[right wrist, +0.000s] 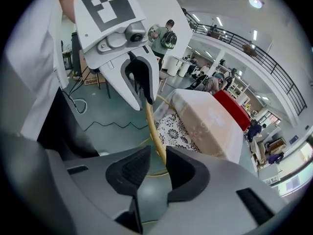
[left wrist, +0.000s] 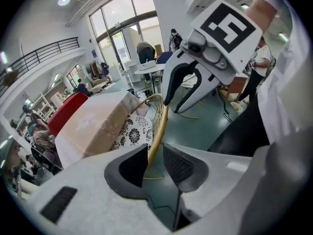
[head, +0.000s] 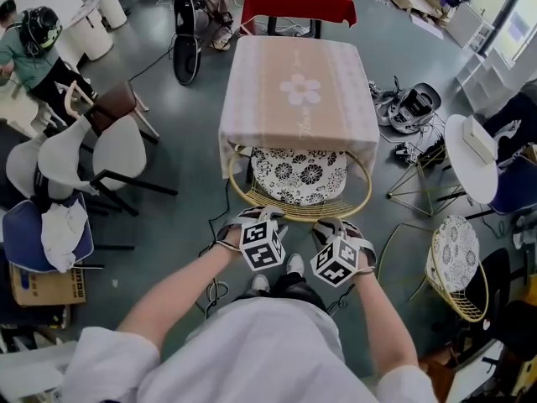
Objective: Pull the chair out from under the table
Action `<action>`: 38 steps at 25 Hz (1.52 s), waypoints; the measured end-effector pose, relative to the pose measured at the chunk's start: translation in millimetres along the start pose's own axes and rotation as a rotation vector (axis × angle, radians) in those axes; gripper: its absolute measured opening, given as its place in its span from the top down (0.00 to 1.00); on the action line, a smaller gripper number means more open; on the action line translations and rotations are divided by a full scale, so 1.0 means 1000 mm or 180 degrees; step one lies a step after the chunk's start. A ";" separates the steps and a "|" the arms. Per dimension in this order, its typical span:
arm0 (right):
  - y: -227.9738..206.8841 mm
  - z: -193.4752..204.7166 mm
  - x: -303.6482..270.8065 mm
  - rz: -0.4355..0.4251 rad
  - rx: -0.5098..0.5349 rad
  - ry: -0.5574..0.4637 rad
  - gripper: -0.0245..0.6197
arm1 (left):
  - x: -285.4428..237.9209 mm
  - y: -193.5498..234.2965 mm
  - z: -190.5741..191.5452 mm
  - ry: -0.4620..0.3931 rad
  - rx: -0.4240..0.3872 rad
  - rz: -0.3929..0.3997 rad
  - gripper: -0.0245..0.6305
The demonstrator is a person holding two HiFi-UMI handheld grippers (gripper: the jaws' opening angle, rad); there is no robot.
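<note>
My left claw (left wrist: pixel 155 163) and right claw (right wrist: pixel 157 166) sit part open astride the chair rim (left wrist: pixel 160 119), nothing clamped yet. They're spaced apart so the pull from the table (head: pixel 252 99) should stay straight.

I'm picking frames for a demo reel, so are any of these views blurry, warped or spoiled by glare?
Head view: sharp, evenly lit, no harsh shadows, and the table shows its flower print clearly. Left gripper view: heavy fisheye, dark corners, windows washed out. Right gripper view: same fisheye, and a ceiling lamp glares, yet the chair rim looks crisp.
</note>
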State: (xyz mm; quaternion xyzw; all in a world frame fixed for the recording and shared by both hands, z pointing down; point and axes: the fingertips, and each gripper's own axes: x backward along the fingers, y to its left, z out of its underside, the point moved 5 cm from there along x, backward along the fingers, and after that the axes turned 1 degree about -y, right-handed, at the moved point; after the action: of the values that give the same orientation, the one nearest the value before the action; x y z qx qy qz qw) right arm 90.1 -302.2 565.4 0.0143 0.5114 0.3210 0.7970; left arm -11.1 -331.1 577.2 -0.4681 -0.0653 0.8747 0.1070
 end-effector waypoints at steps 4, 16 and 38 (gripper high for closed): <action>-0.007 0.002 -0.008 -0.0091 0.0204 0.0019 0.84 | -0.012 0.002 0.005 0.0185 -0.0170 0.0097 0.80; -0.010 0.022 -0.039 -0.0479 0.0785 0.0072 0.79 | -0.044 0.005 0.011 0.0636 -0.0473 0.0141 0.78; -0.008 0.024 -0.059 -0.0720 0.1240 0.0074 0.90 | -0.057 0.005 0.011 0.0934 -0.0663 0.0104 0.81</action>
State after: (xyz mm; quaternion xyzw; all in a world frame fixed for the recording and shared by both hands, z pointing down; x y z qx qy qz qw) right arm 98.0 -332.0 622.3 0.1067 0.5713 0.1249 0.8041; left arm 9.6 -350.5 628.4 -0.6003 -0.1317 0.7872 0.0520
